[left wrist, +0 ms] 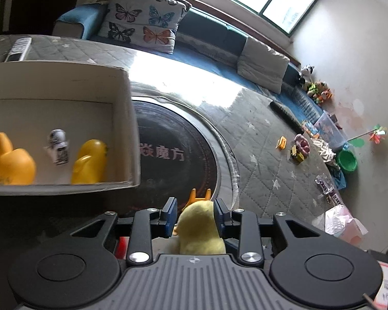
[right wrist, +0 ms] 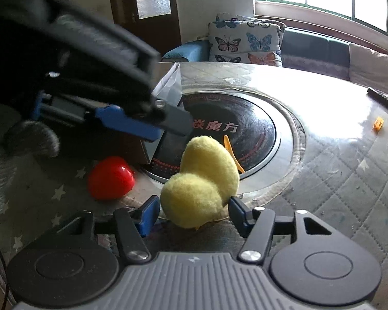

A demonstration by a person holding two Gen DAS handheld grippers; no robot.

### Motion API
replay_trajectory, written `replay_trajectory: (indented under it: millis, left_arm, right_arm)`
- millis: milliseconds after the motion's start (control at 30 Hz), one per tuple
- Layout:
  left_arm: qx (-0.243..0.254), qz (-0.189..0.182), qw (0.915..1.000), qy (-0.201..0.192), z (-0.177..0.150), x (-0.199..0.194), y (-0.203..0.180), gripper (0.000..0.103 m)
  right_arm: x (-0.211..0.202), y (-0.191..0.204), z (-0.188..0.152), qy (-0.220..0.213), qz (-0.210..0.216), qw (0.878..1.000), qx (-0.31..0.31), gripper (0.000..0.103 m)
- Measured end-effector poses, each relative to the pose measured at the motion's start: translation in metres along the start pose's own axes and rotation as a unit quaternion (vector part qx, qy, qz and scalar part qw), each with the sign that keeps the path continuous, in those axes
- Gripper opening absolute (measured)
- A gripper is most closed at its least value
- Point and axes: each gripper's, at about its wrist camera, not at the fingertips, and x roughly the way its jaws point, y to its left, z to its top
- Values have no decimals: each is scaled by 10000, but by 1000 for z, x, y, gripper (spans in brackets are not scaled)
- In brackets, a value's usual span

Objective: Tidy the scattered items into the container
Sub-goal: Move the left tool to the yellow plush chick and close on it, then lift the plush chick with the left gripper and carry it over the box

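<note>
Left gripper: jaws flank the plush chick closely; contact likely, squeeze not certain. In the right view, this gripper reaches in from the upper left, above the chick.
Right gripper: jaws wide apart, the chick between them; one pad is just beside the plush, the other stands off. Holds nothing.
Chick: lies on the table's quilted cover, at the rim of the round glass inset, orange feet over the glass.
Red ball: on the cover, beside the chick.
Box: open-topped, near the chick; inside stand two rubber ducks and a small figure.
Risk: both grippers crowd one soft toy; fingers may collide, or the plush may squash and slip out on lifting.
Edges: the box wall must be cleared from above; a low carry would snag it.
Open room: inset and cover beyond the chick lie bare; floor space shows between the ducks.
</note>
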Motion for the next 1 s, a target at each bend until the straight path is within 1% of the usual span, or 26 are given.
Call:
replay_trajectory:
  millis: [33,233,300,433,500,667,833,1000]
  left_arm:
    - [20,13,10000,38,1,4,-2,34]
    - [147,61,9996,218,4,21,-14,34]
    - [221,135,9994,244,4,26,-18,34]
    - [199,284,9988,340,6,38,-17,34]
    - [151,274,9987,393,7,44,-15,37]
    - [68,253,9984,500,7,56,-14,41]
    - [25,237,9985,485,6,56,-13,40]
    - [35,186,9989,425,3,47,-13,38]
  right_arm:
    - [0,-1,0,6,15,10000,15,54]
    - [0,-5,-3,39,103,9999,103,49]
    - [0,-6,-3,34,127,9999,101,49]
    - [-1,-7,-2,15,187,9998,110,48]
    - [-2,-8,-2,8,223,9997,123,47]
    - [-2,-11,-2,-19,308,9994,181,47]
    - [-4,-12,-2,-45,351,9991,225,47]
    - [-11,-9,-3,-93,368,9991,200,46]
